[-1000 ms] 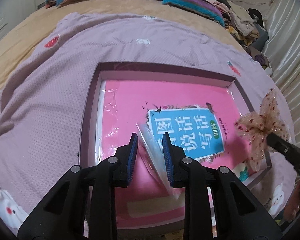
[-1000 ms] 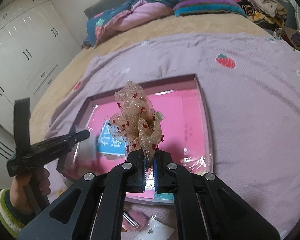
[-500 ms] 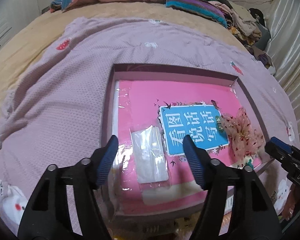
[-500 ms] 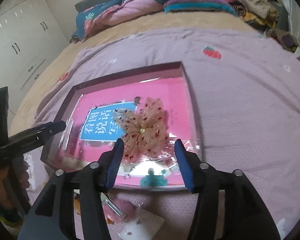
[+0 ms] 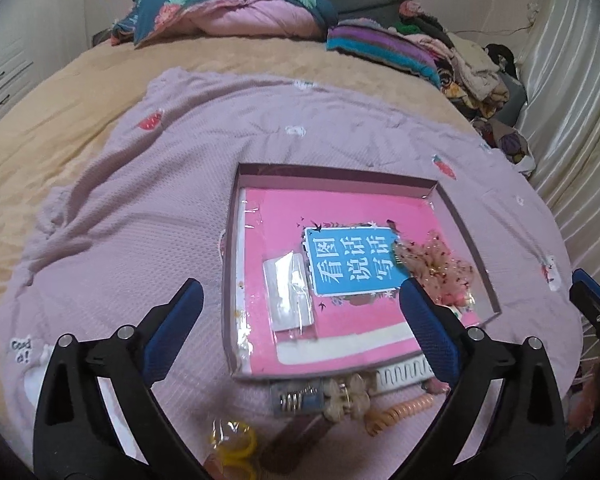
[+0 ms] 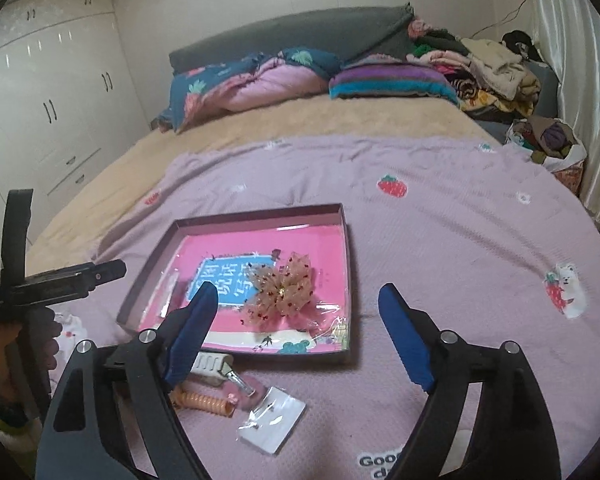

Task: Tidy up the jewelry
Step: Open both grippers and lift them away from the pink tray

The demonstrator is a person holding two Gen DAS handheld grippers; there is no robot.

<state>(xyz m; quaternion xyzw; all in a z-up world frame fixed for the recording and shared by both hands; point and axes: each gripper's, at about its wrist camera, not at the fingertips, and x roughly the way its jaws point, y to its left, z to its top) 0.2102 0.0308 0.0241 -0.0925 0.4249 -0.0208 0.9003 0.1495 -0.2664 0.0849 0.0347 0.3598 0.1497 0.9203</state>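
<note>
Both tools are spread wide and hold nothing: the left tool (image 5: 300, 316) hovers over the near edge of the shallow tray (image 5: 332, 171), the right tool (image 6: 298, 334) above the tray's near corner. In the tray, on a pink book (image 5: 340, 208), lie a small clear packet (image 5: 289, 295) and a sheer beige bow (image 6: 281, 293). More trinkets, including an orange coil hair tie (image 6: 204, 400), lie on the lilac blanket (image 6: 440, 220) just beside the tray.
</note>
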